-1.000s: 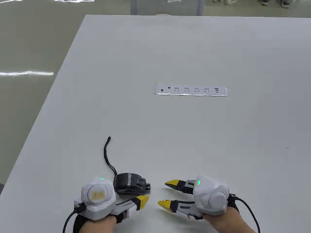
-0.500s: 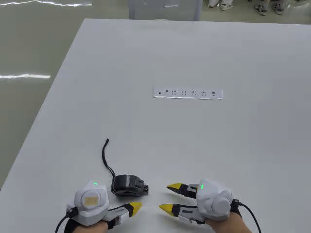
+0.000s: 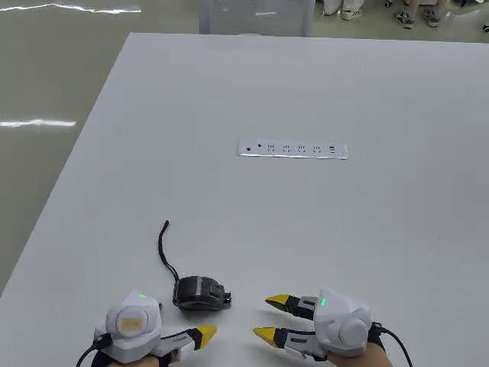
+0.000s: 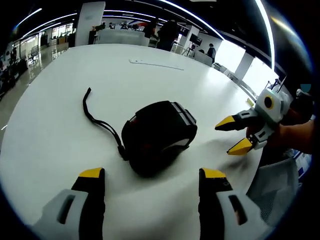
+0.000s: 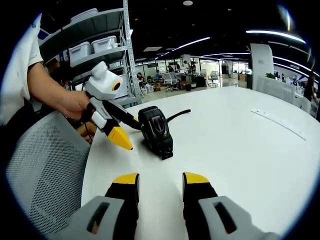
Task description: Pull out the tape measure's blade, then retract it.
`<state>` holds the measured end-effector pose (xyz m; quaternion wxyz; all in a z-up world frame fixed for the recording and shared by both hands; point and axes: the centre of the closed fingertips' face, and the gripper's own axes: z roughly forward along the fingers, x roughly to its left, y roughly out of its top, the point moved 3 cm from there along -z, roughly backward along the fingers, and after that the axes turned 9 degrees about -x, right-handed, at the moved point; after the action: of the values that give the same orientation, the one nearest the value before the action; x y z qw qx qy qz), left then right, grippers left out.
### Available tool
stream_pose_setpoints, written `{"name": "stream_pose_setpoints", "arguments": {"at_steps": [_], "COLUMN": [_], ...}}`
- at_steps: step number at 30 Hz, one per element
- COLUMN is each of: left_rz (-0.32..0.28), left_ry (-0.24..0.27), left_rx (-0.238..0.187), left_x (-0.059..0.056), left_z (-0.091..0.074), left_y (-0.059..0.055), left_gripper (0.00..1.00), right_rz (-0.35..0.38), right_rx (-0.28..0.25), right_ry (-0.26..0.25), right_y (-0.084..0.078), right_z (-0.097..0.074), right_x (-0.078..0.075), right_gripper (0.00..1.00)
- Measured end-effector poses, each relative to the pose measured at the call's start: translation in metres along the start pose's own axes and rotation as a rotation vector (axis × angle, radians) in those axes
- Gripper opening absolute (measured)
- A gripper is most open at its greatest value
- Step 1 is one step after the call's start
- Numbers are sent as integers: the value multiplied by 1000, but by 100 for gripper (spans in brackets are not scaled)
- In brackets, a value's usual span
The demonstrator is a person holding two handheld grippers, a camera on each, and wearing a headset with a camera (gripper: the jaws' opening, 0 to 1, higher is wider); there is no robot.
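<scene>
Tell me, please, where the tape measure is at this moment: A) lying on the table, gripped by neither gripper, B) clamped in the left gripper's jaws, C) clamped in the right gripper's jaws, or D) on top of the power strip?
A: the tape measure lies on the table, with the left gripper open just short of it and the right gripper open and apart from it.

My right tool [image 5: 160,179] points forward, its jaws apart and empty. Ahead, a black tape measure [image 5: 156,131] lies on the white worktop [image 5: 240,150], with my left tool [image 5: 124,132] just beside it.
</scene>
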<state>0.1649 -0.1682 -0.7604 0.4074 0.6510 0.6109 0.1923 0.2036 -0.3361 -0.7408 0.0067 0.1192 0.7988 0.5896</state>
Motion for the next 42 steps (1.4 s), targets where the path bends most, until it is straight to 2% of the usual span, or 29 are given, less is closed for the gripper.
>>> {"name": "stream_pose_setpoints", "arguments": {"at_steps": [11,25,31,33,35,38,42], "left_rz": [25,59,63,79,70,91,90], "left_ry": [-34,-72,-115,-124,-143,-141,-155], "left_rx": [-14,-5,-23,-24,-32,-31,-33], "left_x": [13,21,19,19,17,18,18], "left_z": [-10,-19,-22,-23,-25,-27,-30], "left_y": [6,5,7,7,8,7,7], "left_gripper": [74,76,76,75,76,76,76], "right_rz": [16,35,48,54,52,55,60], "right_rx": [10,29,28,21,24,21,19], "right_ry": [-30,-82,-113,-113,-115,-125,-137], "right_y": [-6,-10,-7,-7,-8,-6,-7], "right_z": [-14,-28,-36,-39,-41,-45,-49], "right_x": [-1,-2,-4,-3,-2,-2,-3], "right_gripper": [34,38,39,40,40,41,41]}}
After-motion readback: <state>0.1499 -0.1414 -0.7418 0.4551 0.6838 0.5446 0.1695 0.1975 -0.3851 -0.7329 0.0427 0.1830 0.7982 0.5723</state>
